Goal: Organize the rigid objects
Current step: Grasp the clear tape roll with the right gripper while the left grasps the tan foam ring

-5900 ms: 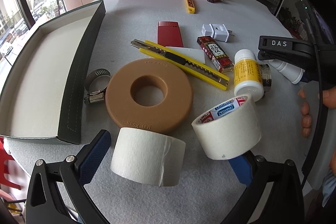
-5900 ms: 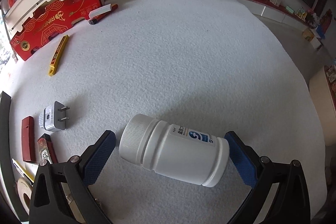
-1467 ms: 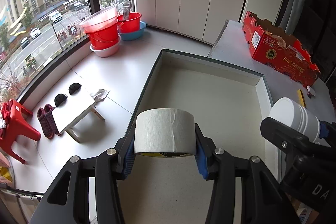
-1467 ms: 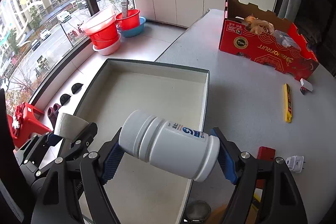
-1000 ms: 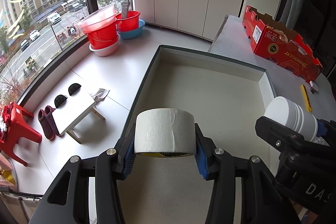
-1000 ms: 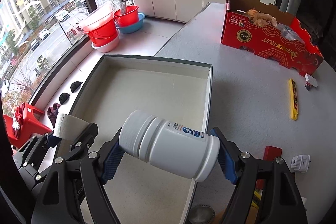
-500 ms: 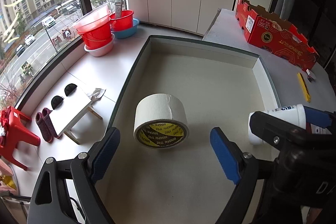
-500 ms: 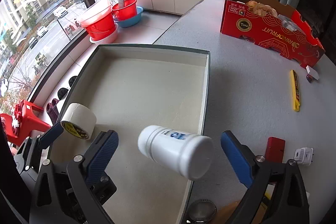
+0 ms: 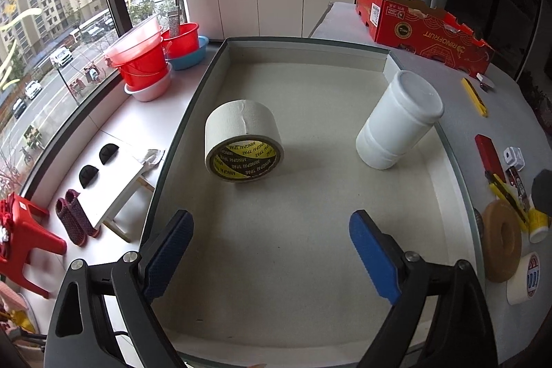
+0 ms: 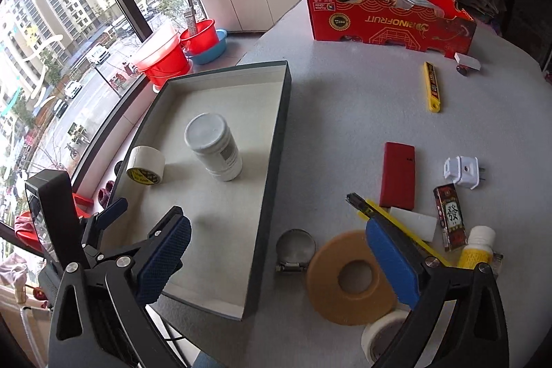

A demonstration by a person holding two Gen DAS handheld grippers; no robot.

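Lying on its side inside the shallow dark-walled tray (image 9: 452, 161), the cream roll of tape with a yellow-and-black core label (image 9: 244, 140) is sitting near the tray's left wall, and the white plastic bottle (image 9: 398, 119) is standing cap-down, well apart from it, toward the tray's right wall. The left tongs (image 9: 272, 250) are hanging spread wide over the tray's near end, gripping nothing. The right tongs (image 10: 279, 259) are likewise gaping with nothing between their blue pads, straddling the tray's right wall.

Only the right wrist view is showing the whole grey surface (image 10: 345, 112) to the right of the tray: a tan foam ring (image 10: 352, 276), a metal hose clamp (image 10: 295, 249) just beside the tray wall, a yellow utility knife (image 10: 390, 218), a red flat case (image 10: 398, 175), a white plug adapter (image 10: 462, 171) and a red cardboard box (image 10: 390, 19) beyond the tray's far end. The left wrist view alone is showing a second tape roll with a red-and-blue label (image 9: 524, 278).
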